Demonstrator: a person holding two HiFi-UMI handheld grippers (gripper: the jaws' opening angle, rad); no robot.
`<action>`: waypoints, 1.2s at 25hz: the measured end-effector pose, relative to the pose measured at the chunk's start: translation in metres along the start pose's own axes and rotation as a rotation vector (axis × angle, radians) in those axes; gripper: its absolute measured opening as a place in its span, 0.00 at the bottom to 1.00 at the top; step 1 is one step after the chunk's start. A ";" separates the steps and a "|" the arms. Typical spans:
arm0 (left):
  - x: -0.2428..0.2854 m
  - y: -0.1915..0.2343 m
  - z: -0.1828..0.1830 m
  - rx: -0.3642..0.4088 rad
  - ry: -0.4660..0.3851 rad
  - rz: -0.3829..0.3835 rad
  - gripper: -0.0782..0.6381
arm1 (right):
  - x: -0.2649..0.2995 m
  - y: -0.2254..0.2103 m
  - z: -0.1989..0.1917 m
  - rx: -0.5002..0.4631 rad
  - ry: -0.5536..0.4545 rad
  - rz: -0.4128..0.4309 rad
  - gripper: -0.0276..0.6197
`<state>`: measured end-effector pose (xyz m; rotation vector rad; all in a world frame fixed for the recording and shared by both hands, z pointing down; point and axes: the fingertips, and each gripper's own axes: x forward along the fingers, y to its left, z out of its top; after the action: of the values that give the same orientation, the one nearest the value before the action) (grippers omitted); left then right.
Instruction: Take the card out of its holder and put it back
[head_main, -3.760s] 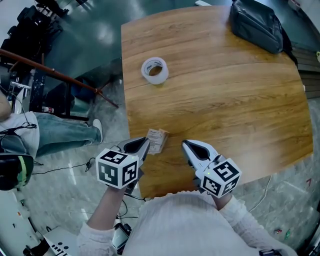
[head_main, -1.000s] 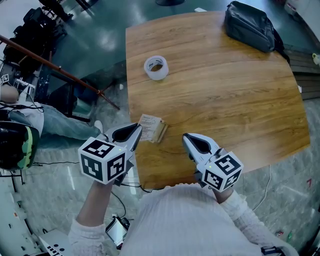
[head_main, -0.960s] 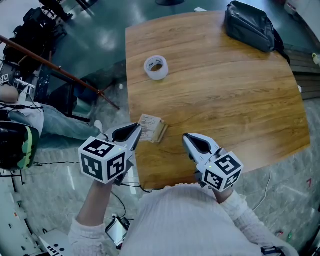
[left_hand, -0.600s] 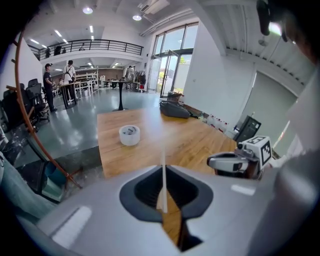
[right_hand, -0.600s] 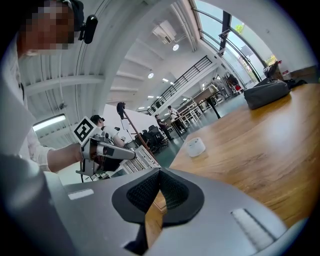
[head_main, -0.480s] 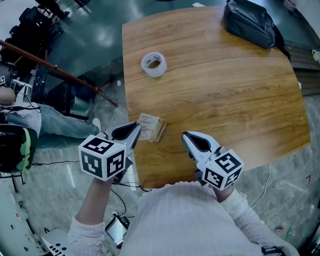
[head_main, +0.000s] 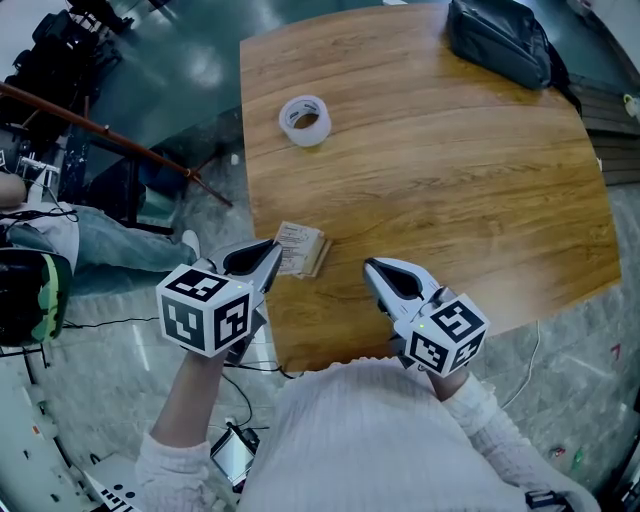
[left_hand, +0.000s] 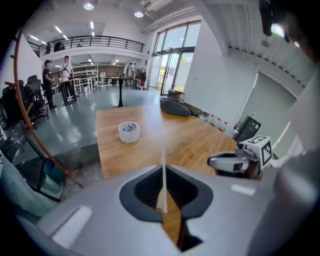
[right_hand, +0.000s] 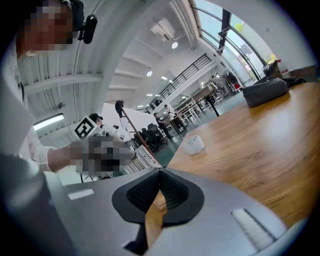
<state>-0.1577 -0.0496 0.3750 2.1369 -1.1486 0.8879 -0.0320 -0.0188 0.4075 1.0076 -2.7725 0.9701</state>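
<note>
A white printed card (head_main: 294, 243) lies against its tan holder (head_main: 318, 259) at the near left edge of the wooden table (head_main: 450, 180). My left gripper (head_main: 272, 250) is shut on the card's left end. In the left gripper view the card (left_hand: 162, 155) shows as a thin white edge pinched between the jaws of the left gripper (left_hand: 163, 170). My right gripper (head_main: 368, 265) hovers over the table a little to the right of the holder. Its jaws are shut, and the right gripper (right_hand: 159, 171) has nothing in it.
A roll of clear tape (head_main: 304, 119) sits toward the table's far left. A dark bag (head_main: 498, 40) lies at the far right corner. The table edge runs just left of the card, with floor, a chair and a seated person's legs (head_main: 110, 250) beyond.
The head view has drifted a little. My left gripper keeps its hold on the card at the table edge. The right gripper stays shut beside it.
</note>
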 end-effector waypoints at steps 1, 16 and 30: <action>0.000 0.000 0.000 0.001 0.002 0.001 0.14 | 0.000 0.000 0.000 0.000 0.001 0.001 0.04; -0.003 0.001 0.001 -0.007 0.033 0.009 0.14 | 0.008 0.004 0.002 0.001 -0.002 0.017 0.04; -0.006 0.000 -0.005 -0.020 0.046 0.016 0.14 | 0.006 0.005 0.004 0.007 -0.020 0.020 0.04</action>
<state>-0.1615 -0.0428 0.3740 2.0836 -1.1487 0.9240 -0.0391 -0.0218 0.4035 0.9978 -2.8029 0.9790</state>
